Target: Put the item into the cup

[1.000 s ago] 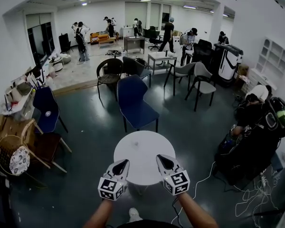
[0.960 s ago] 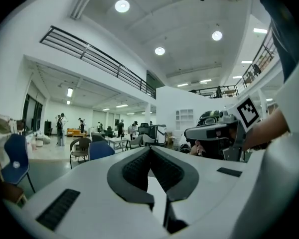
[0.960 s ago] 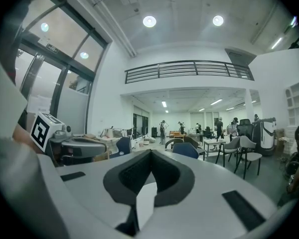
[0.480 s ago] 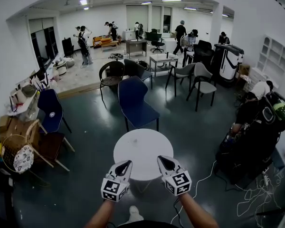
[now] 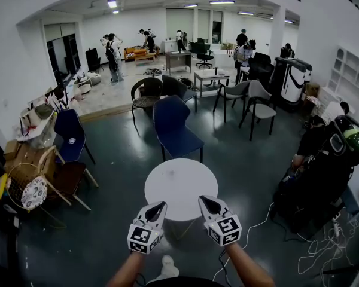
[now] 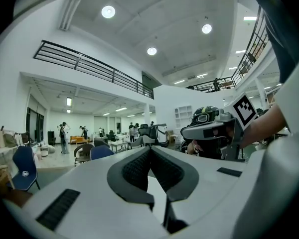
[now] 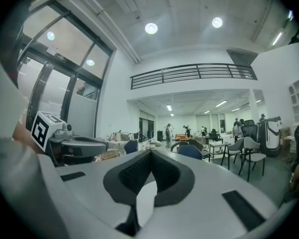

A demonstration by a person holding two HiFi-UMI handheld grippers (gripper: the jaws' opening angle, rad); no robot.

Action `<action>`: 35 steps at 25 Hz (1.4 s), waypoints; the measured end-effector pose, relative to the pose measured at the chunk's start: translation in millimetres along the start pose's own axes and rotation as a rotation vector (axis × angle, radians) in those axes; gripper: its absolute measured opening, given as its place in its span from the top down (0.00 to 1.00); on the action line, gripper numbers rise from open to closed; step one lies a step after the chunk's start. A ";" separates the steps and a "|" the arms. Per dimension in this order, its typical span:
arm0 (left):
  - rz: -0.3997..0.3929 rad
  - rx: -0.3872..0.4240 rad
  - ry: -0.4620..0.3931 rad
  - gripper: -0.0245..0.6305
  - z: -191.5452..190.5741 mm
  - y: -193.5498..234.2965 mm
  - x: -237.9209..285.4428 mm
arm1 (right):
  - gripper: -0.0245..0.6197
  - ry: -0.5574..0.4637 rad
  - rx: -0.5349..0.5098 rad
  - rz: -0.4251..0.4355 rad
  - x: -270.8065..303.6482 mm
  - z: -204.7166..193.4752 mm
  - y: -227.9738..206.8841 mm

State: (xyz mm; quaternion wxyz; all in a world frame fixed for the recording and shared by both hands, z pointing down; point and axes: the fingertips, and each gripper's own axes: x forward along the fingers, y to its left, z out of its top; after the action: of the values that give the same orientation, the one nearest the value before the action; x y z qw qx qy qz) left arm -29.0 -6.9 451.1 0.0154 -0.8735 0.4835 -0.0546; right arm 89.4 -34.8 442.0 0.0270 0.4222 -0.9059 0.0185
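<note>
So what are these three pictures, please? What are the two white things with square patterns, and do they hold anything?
A person holds two tools: the left hand-held gripper and the right hand-held gripper; the patterned cubes belong to them. The wide picture comes from a camera on the person's head; the other two from cameras riding on each tool. Below stands a round white table; no cup or item shows on it. Both pairs of jaws are shut, holding nothing.
</note>
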 end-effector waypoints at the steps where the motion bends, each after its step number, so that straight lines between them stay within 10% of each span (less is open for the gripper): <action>1: 0.003 0.001 0.000 0.94 0.5 -4.5 -2.9 | 0.94 -0.002 0.000 0.003 -4.5 -0.2 1.1; 35: 0.037 -0.014 0.036 0.94 -11.7 -34.4 -75.3 | 0.94 0.016 0.002 0.013 -46.8 -5.6 51.2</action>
State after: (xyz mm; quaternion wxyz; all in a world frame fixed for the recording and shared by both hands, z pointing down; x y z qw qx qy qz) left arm -40.9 75.5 459.4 0.0015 -0.8633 0.5002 -0.0666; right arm 80.4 34.1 444.0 0.0337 0.4163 -0.9083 0.0231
